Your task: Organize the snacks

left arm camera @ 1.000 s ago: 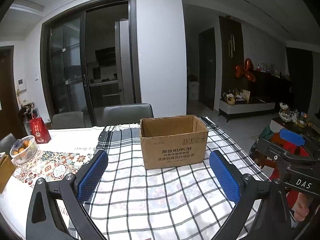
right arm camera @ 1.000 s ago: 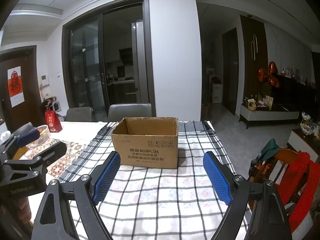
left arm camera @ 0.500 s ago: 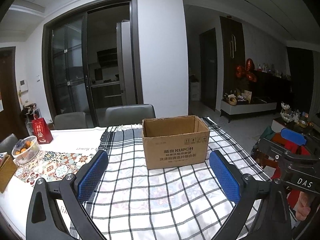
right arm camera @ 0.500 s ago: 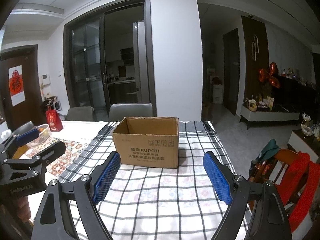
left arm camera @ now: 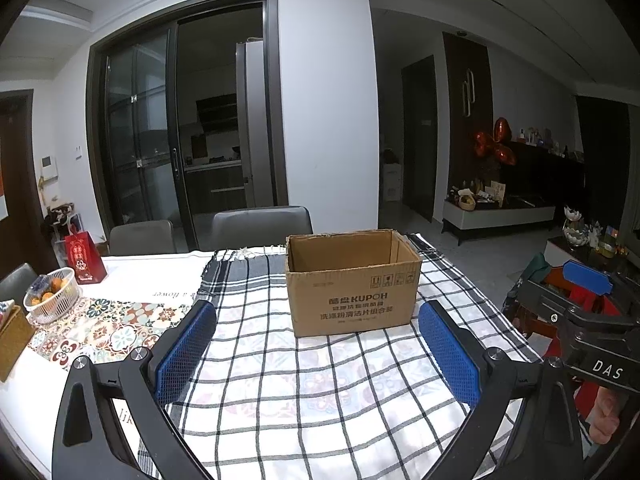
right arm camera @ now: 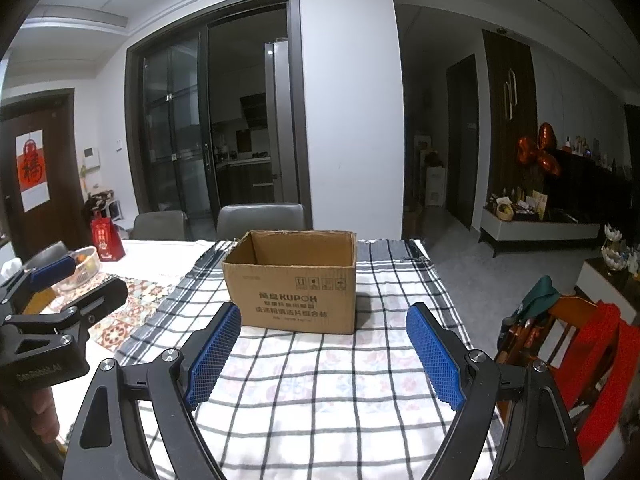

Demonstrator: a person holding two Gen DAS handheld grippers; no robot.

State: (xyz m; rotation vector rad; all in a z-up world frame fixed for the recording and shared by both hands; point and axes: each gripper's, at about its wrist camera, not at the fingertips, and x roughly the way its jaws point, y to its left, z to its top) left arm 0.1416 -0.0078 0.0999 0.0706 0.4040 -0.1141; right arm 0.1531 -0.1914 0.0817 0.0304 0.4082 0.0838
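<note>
Checked tablecloth [left arm camera: 320, 400] lies bare before cardboard box [left arm camera: 352, 292], seemingly empty.

Both cameras ride low behind their tongs, looking forward and slightly down across the desk [left arm camera: 320, 400]. The left view looks past the left tongs [left arm camera: 316, 344], the box [left arm camera: 352, 284] just ahead and a little right. The right view looks past the right tongs [right arm camera: 324, 344], box [right arm camera: 292, 280] ahead, a little left. Both share box, checked cloth [right arm camera: 320, 380], chairs and glass doors; each catches the other tongs at its edge.
</note>
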